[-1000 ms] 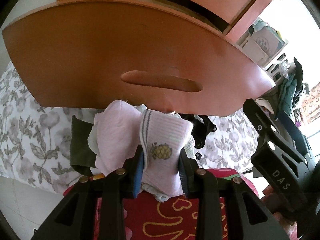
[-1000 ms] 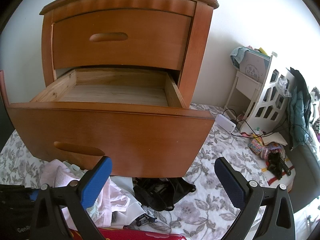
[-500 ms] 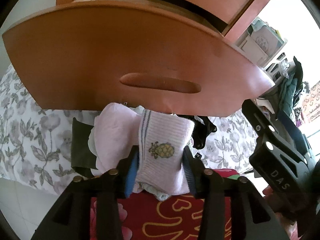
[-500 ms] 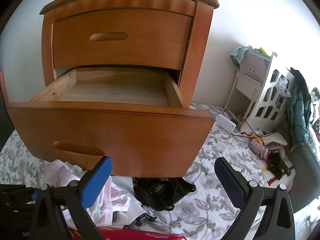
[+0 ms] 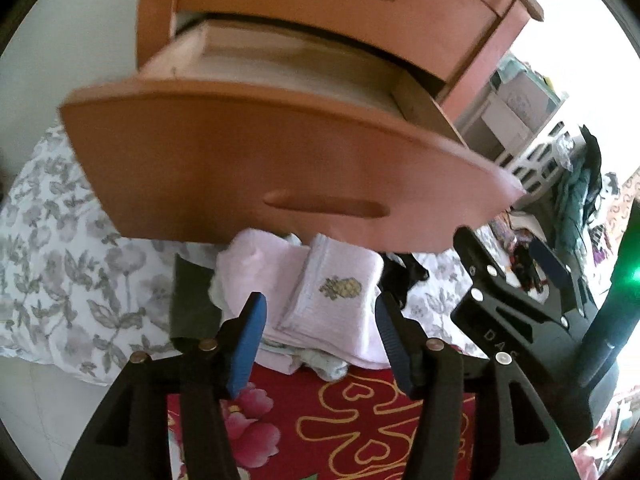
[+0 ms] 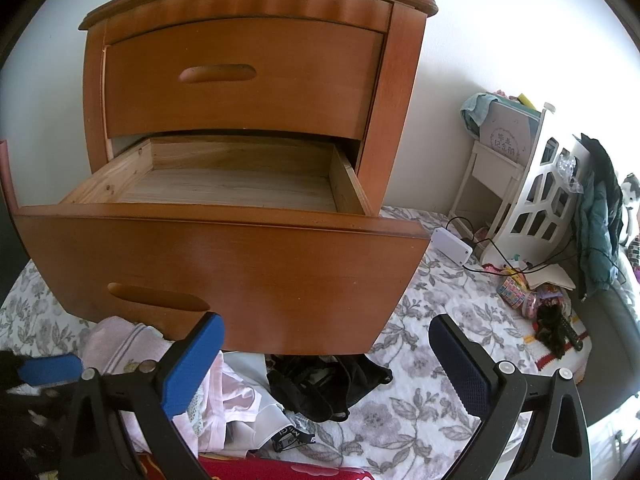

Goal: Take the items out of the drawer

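1. Pink sock (image 5: 336, 308): folded, ribbed knit, small yellow-brown pineapple motif stitched on the upper face, grey stripes along the cuff edge. It is seen lying on top of the pile of pale pink and white garments (image 5: 256, 276) on the floor-level flowered sheet (image 5: 60, 272), just in front of the drawer front and below it.
2. Lower drawer (image 6: 240, 188): pulled out of the wooden nightstand (image 6: 248, 80); bare wooden bottom is visible in the right wrist view, no item seen inside. Upper drawer is closed.
3. Left gripper (image 5: 320, 336): jaws have just been opening and are now set apart. The sock sits between the blue pads, but a gap is visible on each side; pads are not pressing on it. Nothing is held.
4. Right gripper (image 6: 324, 360): jaws spread wide, nothing between them. It is held above the sheet in front of the drawer front, over a black garment (image 6: 324, 388) that it is not touching.
5. The black garment is lying on the sheet just right of the pink pile. A red patterned cloth (image 5: 340, 420) is seen under the near edge of the pile.
6. View from left wrist is motion-blurred; fine detail on the drawer front cannot be told.
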`<state>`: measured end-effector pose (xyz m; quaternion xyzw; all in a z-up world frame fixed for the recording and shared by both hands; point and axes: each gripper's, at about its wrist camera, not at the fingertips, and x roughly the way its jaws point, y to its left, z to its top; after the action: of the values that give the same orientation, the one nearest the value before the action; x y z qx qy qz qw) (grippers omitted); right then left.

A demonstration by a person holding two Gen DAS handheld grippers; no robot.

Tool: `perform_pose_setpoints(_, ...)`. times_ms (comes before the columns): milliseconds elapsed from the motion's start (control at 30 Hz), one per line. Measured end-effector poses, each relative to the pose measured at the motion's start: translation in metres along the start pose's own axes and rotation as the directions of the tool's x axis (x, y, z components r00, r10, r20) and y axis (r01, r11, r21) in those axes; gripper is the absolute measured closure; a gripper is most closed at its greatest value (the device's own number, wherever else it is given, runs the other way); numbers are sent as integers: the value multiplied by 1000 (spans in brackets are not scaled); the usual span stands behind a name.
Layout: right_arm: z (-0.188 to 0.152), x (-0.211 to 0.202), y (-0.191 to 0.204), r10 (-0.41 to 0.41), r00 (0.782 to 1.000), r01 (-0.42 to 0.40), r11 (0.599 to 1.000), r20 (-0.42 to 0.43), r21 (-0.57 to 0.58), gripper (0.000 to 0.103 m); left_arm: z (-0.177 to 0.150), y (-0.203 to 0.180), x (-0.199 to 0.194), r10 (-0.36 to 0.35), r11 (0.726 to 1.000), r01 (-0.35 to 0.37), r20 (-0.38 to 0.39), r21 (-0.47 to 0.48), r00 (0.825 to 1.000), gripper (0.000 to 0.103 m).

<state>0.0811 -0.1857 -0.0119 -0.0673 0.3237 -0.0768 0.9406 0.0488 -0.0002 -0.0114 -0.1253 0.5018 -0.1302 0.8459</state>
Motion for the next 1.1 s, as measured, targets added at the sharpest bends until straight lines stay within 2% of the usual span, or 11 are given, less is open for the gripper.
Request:
perform_pose_setpoints(133,0,0,0,0,1000,0,1000,-2,-1,0,4,13,-8,41,998,-39,42,-47,998,40)
perform_pose_setpoints(233,0,0,0,0,1000,0,1000,0,-1,0,5,27,-8,96,991,-90,58,-98,994,39)
perform_pose_setpoints(367,0,0,0,-1,1000,1,1000,-1,-1,0,3,43,-10,172,975,-159,70,-154,983,26)
perform_pose_setpoints(567,0,0,1,-3,1000,3,1000,-1,-3,0,0,57,-11,237,957,-217,90,-190,967,25)
perform_pose_setpoints(633,0,0,1,-3,1000,3,1000,-1,-3,0,-1,59,-12,261,951,-239,96,-196,961,20)
perform_pose_setpoints(667,0,0,1,-3,1000,3,1000,-2,-3,0,-1,60,-13,274,947,-251,100,-199,956,12)
perform_pose_setpoints(700,1,0,1,-3,1000,3,1000,-2,-3,0,-1,62,-14,283,945,-258,105,-202,953,9)
perform_pose_setpoints(867,1,0,2,-8,1000,8,1000,-1,-7,0,-2,66,-21,330,932,-297,147,-209,932,8)
perform_pose_setpoints(933,1,-1,2,-11,1000,11,1000,-3,-9,0,-2,67,-24,351,926,-317,159,-203,923,4)
perform_pose_setpoints(1100,1,-1,2,-15,1000,15,1000,-6,-14,0,-3,69,-29,372,917,-334,169,-217,913,3)
